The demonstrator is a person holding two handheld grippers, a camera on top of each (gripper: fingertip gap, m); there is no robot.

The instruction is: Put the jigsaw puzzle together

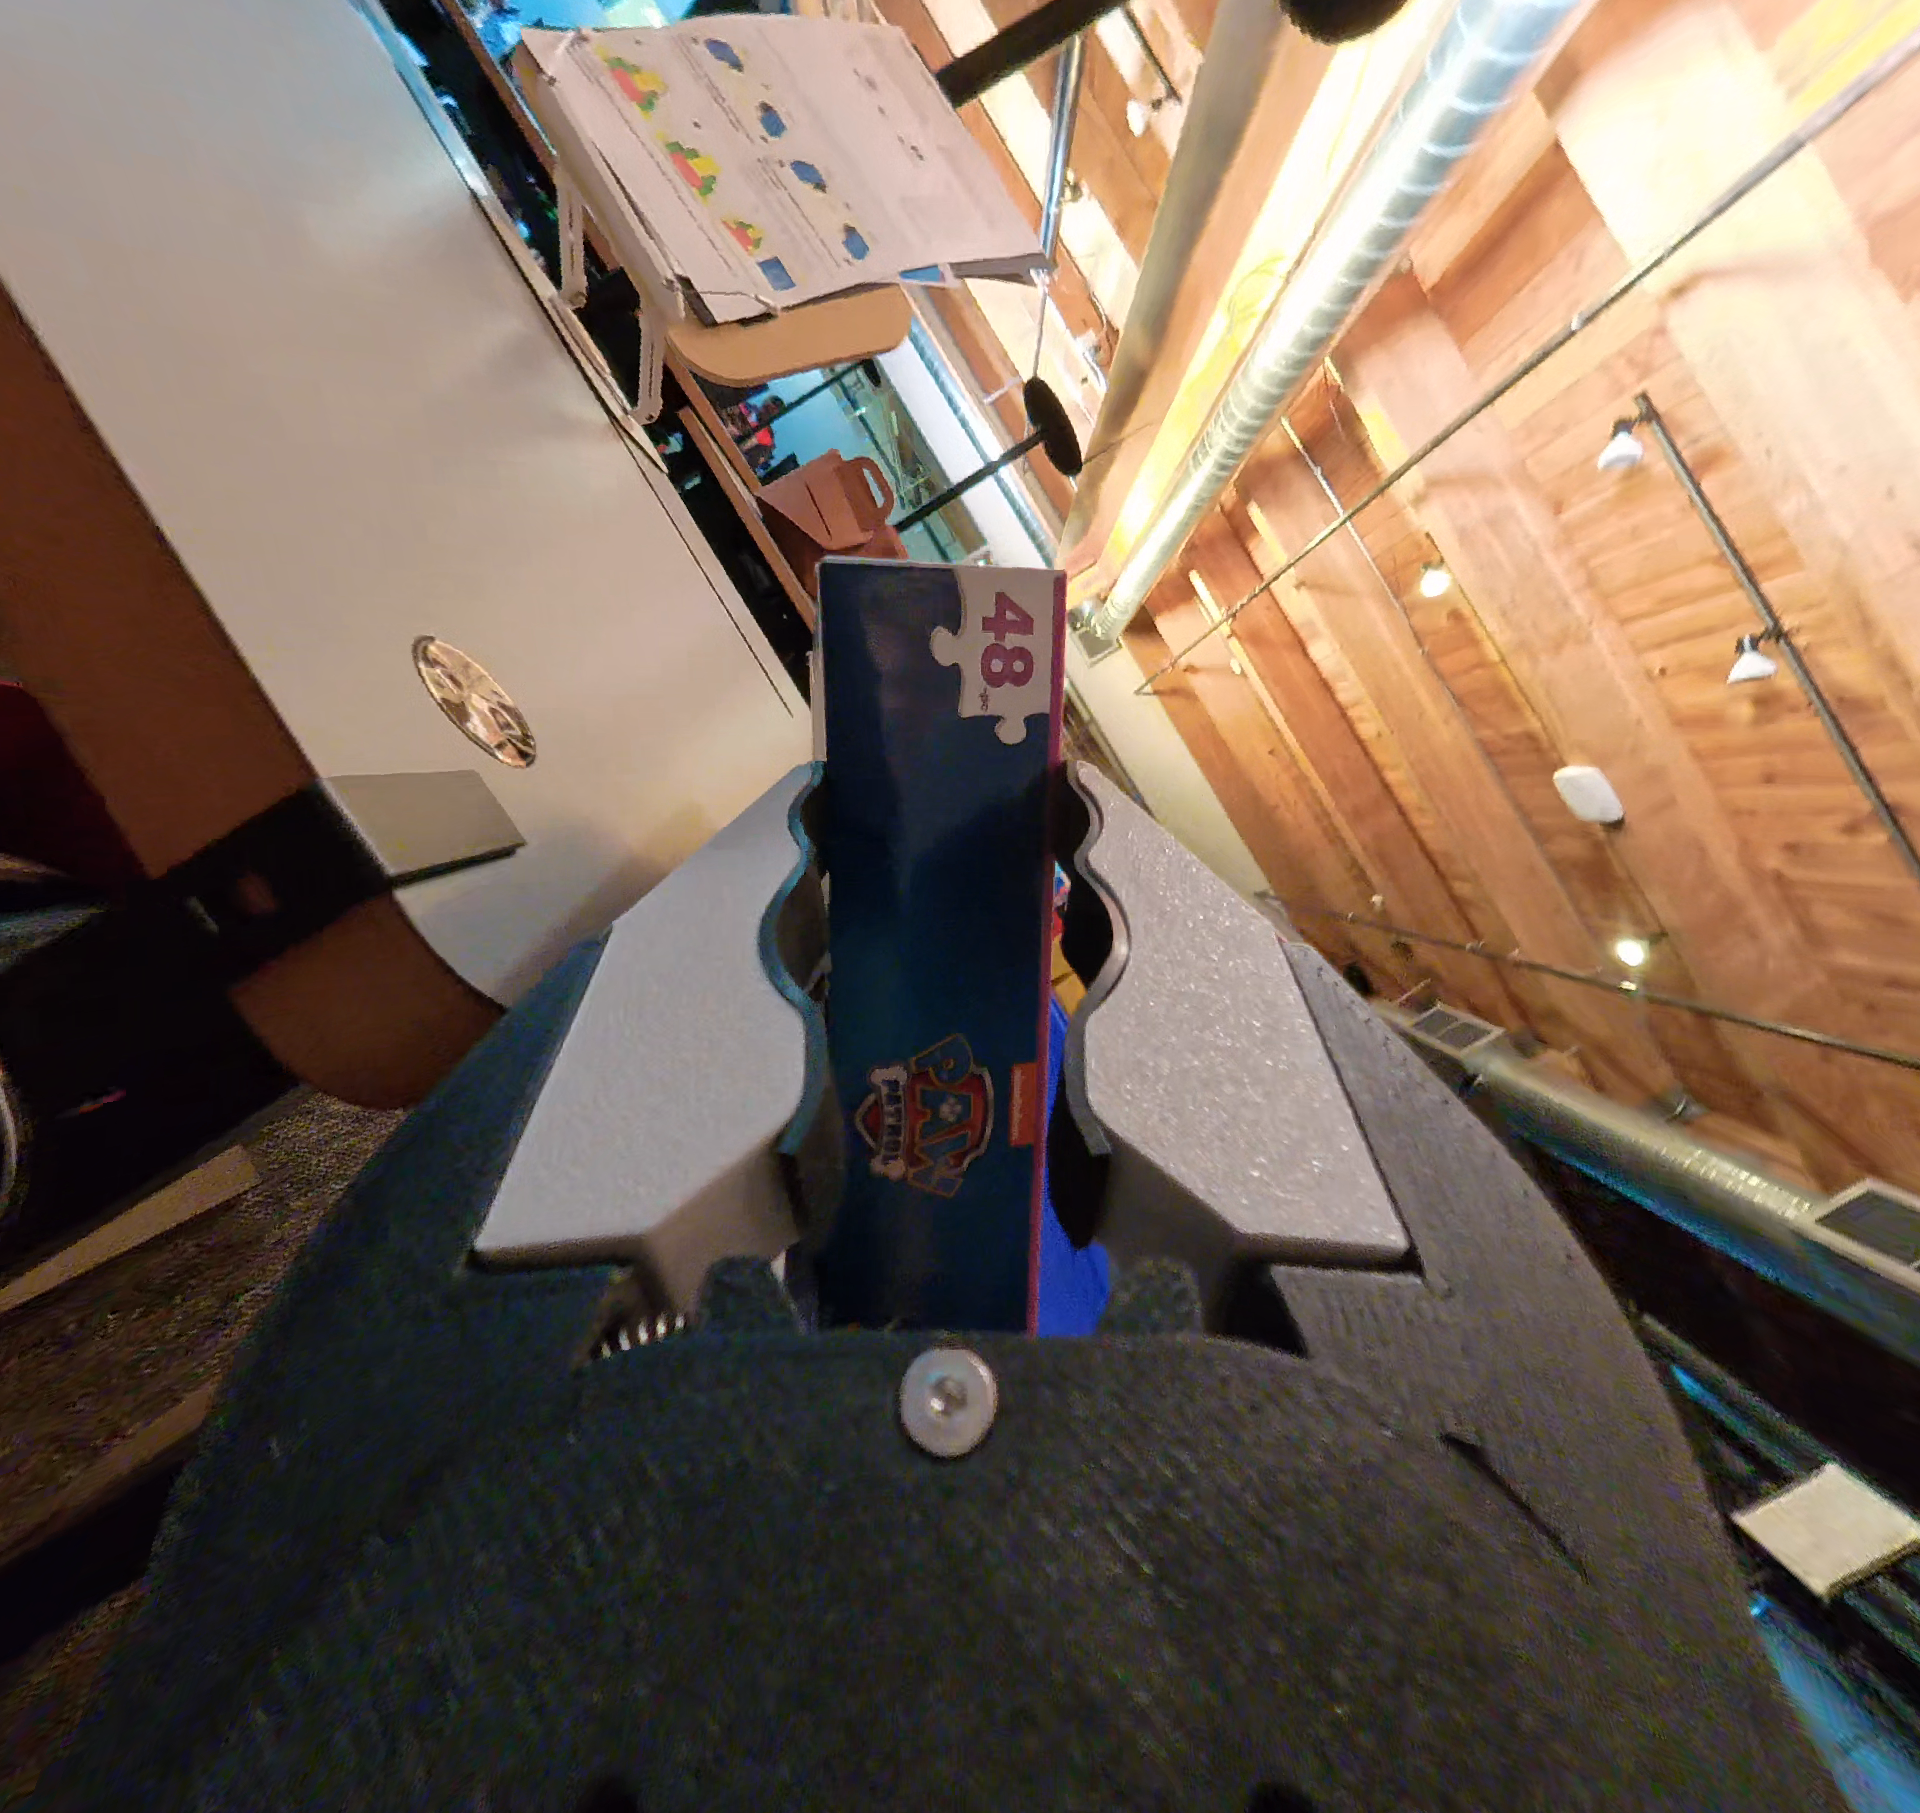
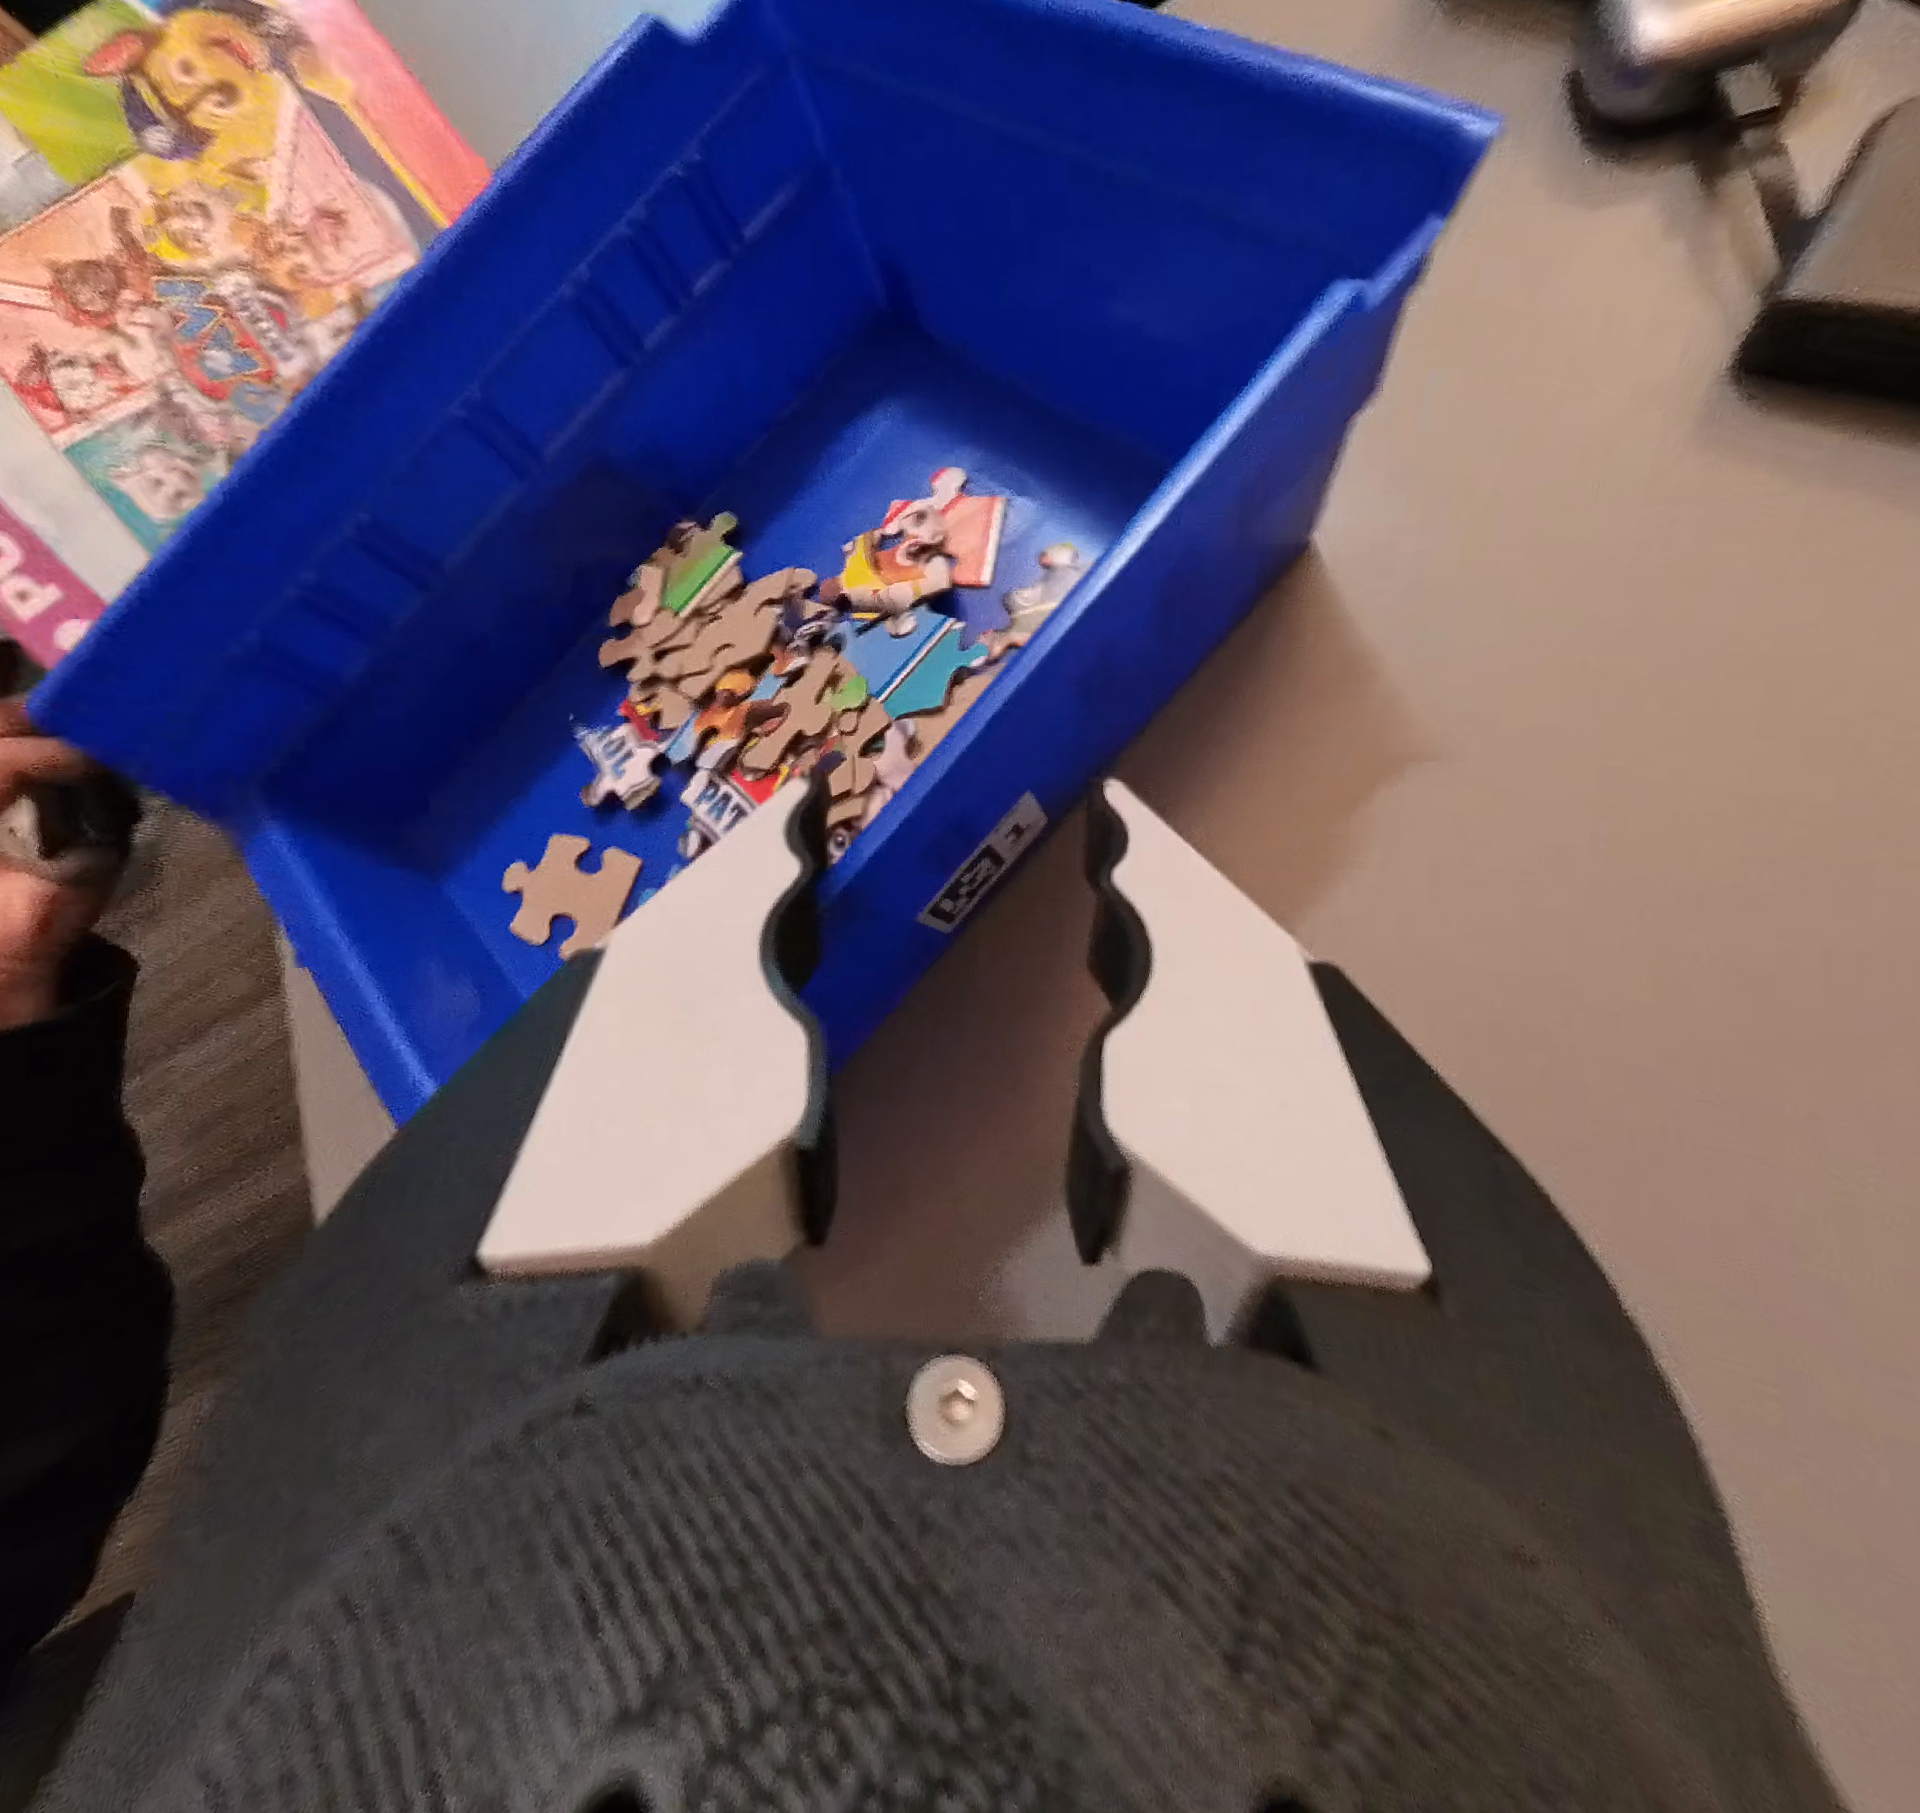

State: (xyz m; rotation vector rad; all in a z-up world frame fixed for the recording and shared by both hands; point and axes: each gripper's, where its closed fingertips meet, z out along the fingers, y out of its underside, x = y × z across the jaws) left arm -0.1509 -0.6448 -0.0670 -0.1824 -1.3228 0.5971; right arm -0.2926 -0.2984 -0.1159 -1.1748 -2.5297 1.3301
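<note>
Between left fingers (image 1: 727,932), dark-blue puzzle box (image 1: 935,932)

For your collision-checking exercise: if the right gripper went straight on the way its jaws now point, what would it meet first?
Probably the near wall of the blue bin, which crosses between the right gripper's open jaws; depth is unclear.

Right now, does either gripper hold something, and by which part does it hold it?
The left gripper holds a dark blue puzzle box across its narrow side, pads on both faces. The right gripper holds nothing; its fingers straddle the blue bin wall.
</note>
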